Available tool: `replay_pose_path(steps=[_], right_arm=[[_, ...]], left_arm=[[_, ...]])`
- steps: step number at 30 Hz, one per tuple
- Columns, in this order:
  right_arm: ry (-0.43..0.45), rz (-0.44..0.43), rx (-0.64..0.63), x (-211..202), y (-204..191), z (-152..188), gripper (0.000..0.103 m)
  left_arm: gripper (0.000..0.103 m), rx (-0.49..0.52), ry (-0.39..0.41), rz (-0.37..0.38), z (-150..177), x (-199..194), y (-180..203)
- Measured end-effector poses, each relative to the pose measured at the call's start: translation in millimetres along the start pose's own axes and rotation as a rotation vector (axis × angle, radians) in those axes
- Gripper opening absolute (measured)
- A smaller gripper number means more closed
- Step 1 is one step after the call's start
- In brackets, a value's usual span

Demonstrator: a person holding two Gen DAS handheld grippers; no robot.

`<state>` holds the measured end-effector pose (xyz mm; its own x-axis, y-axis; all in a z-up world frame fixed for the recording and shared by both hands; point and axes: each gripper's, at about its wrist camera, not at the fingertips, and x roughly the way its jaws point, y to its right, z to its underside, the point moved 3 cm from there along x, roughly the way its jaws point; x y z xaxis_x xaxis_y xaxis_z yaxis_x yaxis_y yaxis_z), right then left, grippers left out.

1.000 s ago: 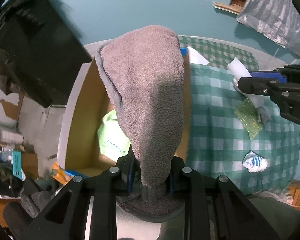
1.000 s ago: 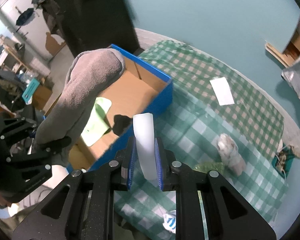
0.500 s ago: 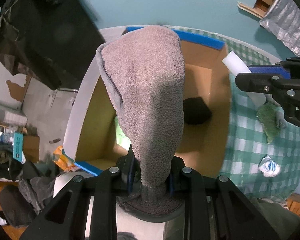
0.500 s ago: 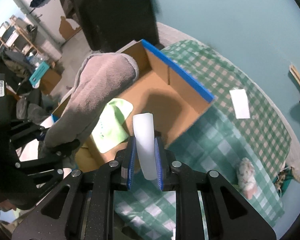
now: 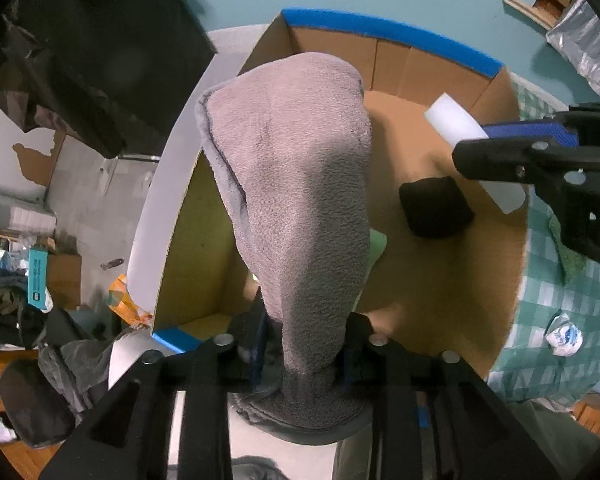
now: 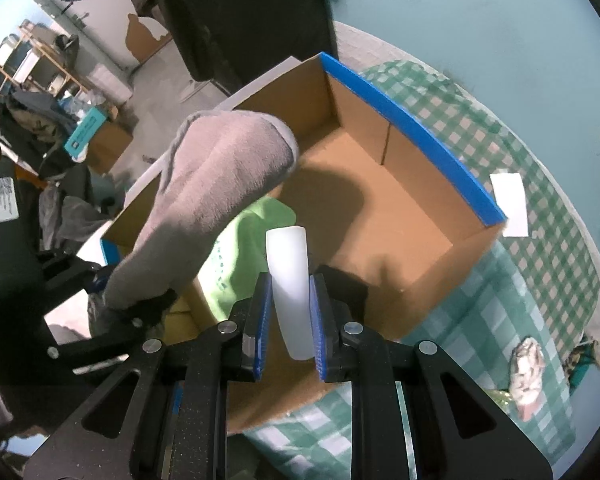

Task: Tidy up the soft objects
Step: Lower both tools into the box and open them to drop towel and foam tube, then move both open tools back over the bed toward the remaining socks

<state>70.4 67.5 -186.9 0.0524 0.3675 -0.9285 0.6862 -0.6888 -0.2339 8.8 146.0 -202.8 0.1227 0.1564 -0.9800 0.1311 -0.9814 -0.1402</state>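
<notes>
My left gripper (image 5: 304,344) is shut on a grey fleece cloth (image 5: 296,184), which stands up over the open cardboard box (image 5: 452,280); the cloth also shows in the right wrist view (image 6: 212,196). My right gripper (image 6: 290,316) is shut on a white foam strip (image 6: 289,276) and hangs over the box's (image 6: 416,216) near edge. The strip also shows in the left wrist view (image 5: 456,128). Inside the box lie a light green cloth (image 6: 240,256) and a black soft lump (image 5: 434,208).
The box has blue-edged walls (image 6: 412,128) and sits on a green checked tablecloth (image 6: 520,292). On the cloth lie a white paper (image 6: 510,204), a crumpled white-blue wrapper (image 5: 564,336), a mottled soft object (image 6: 526,372) and a green scrub pad (image 5: 570,256). Cluttered floor lies left.
Both grippers have moved left from above the tablecloth to over the box, still holding the grey cloth and the foam strip. The box now fills more of both views.
</notes>
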Motion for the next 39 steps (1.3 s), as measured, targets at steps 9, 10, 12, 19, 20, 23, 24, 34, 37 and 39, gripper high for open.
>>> replay_pose_path(steps=[9, 10, 12, 19, 20, 23, 24, 34, 37, 39], right_arm=[[0.022, 0.026, 0.031, 3.1, -1.0, -7.1, 0.042], [0.031, 0.028, 0.036, 0.8, -0.5, -7.5, 0.054], [0.049, 0.041, 0.032, -3.2, -0.6, -8.4, 0.056], [0.072, 0.058, 0.018, -16.1, 1.5, -5.8, 0.057], [0.076, 0.057, 0.02, -18.3, 3.0, -4.6, 0.057], [0.087, 0.054, 0.029, -25.9, 6.6, -1.8, 0.057], [0.091, 0.055, 0.03, -29.4, 7.9, -0.4, 0.057], [0.134, 0.071, 0.035, -58.8, 23.6, 20.0, 0.058], [0.138, 0.075, 0.045, -65.1, 31.4, 28.3, 0.058], [0.141, 0.078, 0.057, -68.9, 37.1, 34.6, 0.058]], left_arm=[[0.056, 0.03, -0.022, -0.014, -3.0, -1.0, -0.3], [0.057, 0.036, -0.021, -0.02, -2.5, -2.1, 0.6], [0.058, 0.049, -0.018, -0.034, -1.3, -4.0, 2.4], [0.072, 0.068, 0.019, -0.039, -4.2, -16.3, 6.1], [0.072, 0.071, 0.029, -0.036, -4.3, -19.3, 6.8], [0.072, 0.074, 0.056, -0.028, -6.4, -29.7, 11.1], [0.072, 0.077, 0.061, -0.029, -6.9, -32.2, 12.7], [0.072, 0.098, 0.091, -0.019, -5.2, -50.2, 30.4], [0.072, 0.109, 0.095, -0.016, -4.8, -54.8, 39.8], [0.072, 0.118, 0.095, -0.008, -3.9, -57.7, 46.8]])
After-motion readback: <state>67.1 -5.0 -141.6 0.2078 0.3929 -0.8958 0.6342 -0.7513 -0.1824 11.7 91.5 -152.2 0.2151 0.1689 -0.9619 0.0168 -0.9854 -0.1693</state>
